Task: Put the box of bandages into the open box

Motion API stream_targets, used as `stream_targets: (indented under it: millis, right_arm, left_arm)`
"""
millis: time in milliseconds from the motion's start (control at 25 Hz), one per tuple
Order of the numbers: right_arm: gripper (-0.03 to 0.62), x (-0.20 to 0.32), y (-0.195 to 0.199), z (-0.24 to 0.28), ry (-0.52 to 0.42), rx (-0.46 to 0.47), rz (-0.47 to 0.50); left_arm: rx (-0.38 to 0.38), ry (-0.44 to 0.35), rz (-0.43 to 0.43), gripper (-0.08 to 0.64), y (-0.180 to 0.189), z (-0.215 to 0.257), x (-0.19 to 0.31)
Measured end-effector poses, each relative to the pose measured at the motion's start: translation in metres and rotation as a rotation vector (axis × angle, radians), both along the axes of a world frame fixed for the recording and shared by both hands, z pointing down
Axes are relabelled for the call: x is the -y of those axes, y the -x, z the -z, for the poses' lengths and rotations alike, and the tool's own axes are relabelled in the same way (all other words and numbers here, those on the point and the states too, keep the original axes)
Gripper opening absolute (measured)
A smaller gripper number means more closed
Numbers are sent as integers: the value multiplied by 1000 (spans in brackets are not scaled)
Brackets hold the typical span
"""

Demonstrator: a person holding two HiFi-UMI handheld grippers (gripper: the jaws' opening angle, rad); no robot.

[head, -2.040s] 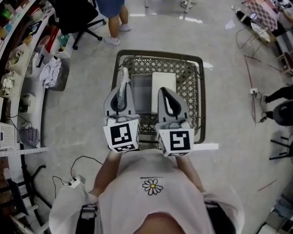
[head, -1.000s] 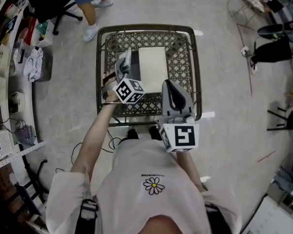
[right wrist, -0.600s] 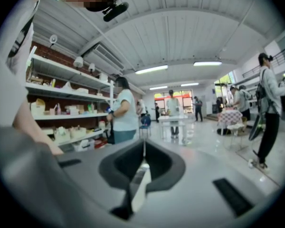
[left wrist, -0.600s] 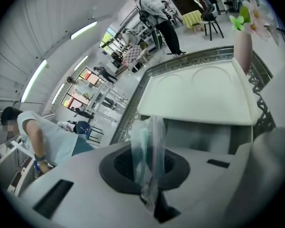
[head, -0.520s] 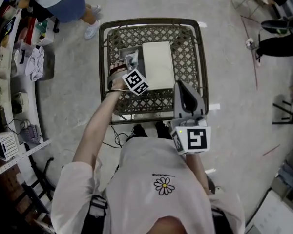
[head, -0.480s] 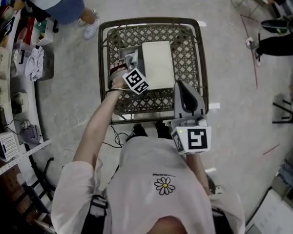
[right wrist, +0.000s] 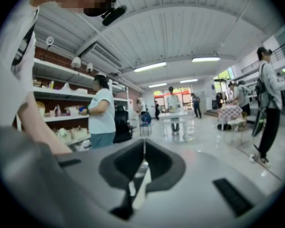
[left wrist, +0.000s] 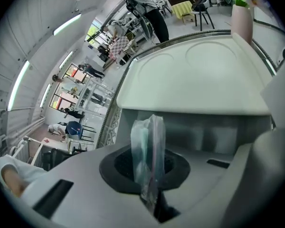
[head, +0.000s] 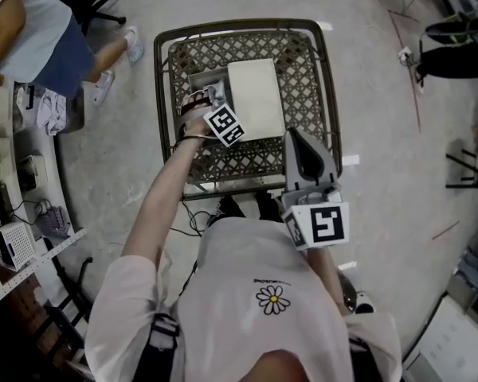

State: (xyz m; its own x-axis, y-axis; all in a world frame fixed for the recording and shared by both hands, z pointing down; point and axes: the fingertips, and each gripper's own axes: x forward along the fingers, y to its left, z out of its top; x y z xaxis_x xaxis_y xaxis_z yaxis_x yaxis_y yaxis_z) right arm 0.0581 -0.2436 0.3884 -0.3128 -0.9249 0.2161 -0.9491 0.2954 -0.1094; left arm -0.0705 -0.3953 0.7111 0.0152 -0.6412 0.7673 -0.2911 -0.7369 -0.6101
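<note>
1. Head view: a shopping cart (head: 239, 25) of dark diamond-lattice mesh stands on a pale, glossy floor (head: 382, 134). Inside it lies the grey open box (head: 201, 79), with its flat white lid (head: 256, 98) open beside it. The left gripper (head: 213, 98) points down over the grey compartment. The right gripper (head: 296, 140) hangs near the cart's handle end.
2. Left gripper view: the jaws are clamped on the box of bandages (left wrist: 148, 151), which is thin, glossy and clear-wrapped, just before the box's grey wall.
3. Right gripper view: the jaws are pressed together with nothing between them. Wall shelves (right wrist: 61, 122) and ceiling strip lights (right wrist: 152, 66) lie beyond.
</note>
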Motion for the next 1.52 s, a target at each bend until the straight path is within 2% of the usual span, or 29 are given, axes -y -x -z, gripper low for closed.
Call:
stream_targets:
  millis: [160, 280, 520, 680, 760, 1080, 1520]
  right_arm:
    - [32, 0, 4, -3, 9, 12, 17]
    - [32, 0, 8, -4, 13, 18, 28]
    - [32, 1, 10, -2, 9, 35, 36]
    - [32, 3, 12, -5, 19, 36, 47]
    - [32, 2, 14, -6, 22, 36, 54]
    - [32, -2, 15, -5, 20, 34, 60]
    - [32, -12, 35, 8, -19, 49, 117]
  left_arm:
    - [6, 45, -1, 46, 0, -7, 2]
    - [-3, 64, -14, 128, -1, -10, 1]
    - [-77, 182, -12, 240, -12, -15, -9]
    - [-128, 283, 23, 295, -16, -23, -19]
    - [-137, 309, 26, 313, -14, -25, -22]
    - [-107, 265, -29, 328, -9, -21, -26]
    - [-139, 209, -56, 328, -14, 6, -44]
